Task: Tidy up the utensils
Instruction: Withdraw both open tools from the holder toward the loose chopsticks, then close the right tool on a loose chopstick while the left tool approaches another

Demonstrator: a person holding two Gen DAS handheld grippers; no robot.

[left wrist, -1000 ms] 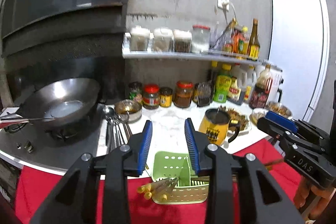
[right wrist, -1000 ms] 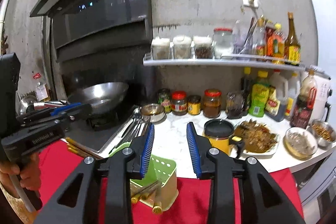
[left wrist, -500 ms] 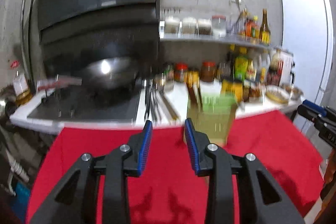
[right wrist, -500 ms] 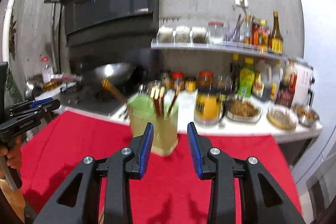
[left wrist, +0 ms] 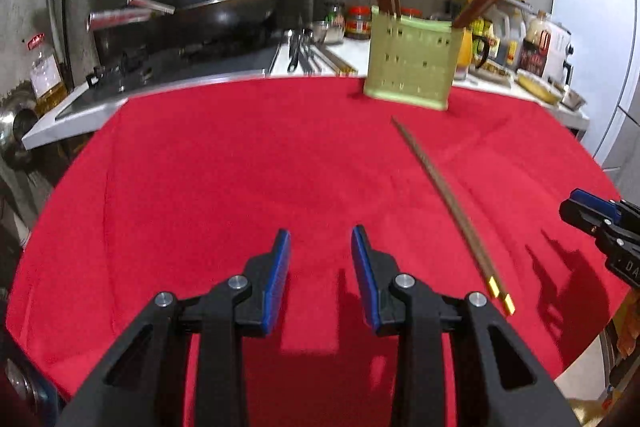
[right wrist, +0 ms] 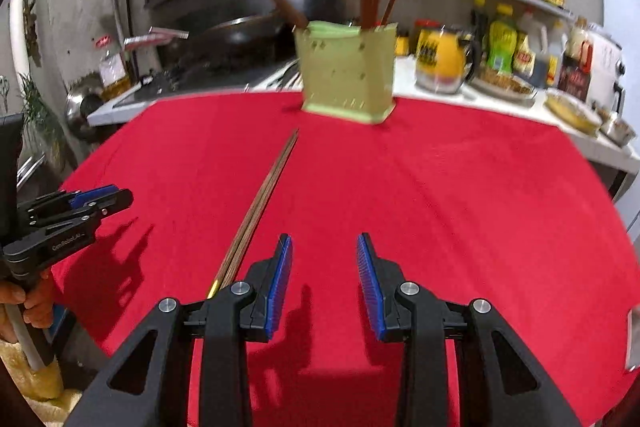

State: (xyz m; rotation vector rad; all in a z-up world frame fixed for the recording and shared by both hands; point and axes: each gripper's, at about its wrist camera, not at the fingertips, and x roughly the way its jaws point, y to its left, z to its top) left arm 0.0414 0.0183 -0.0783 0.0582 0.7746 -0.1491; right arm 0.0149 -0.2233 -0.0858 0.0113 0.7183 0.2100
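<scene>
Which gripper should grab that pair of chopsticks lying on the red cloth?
Probably right. The chopsticks lie just beside the right gripper, their ends near its fingers; from the open left gripper they sit farther aside.

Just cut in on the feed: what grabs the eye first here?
The red cloth fills both views, with a pair of chopsticks lying loose on it between the two claws. At its far edge stands the green holder, upright, with more chopsticks poking out. Both the left claw and right claw are open and empty.
</scene>
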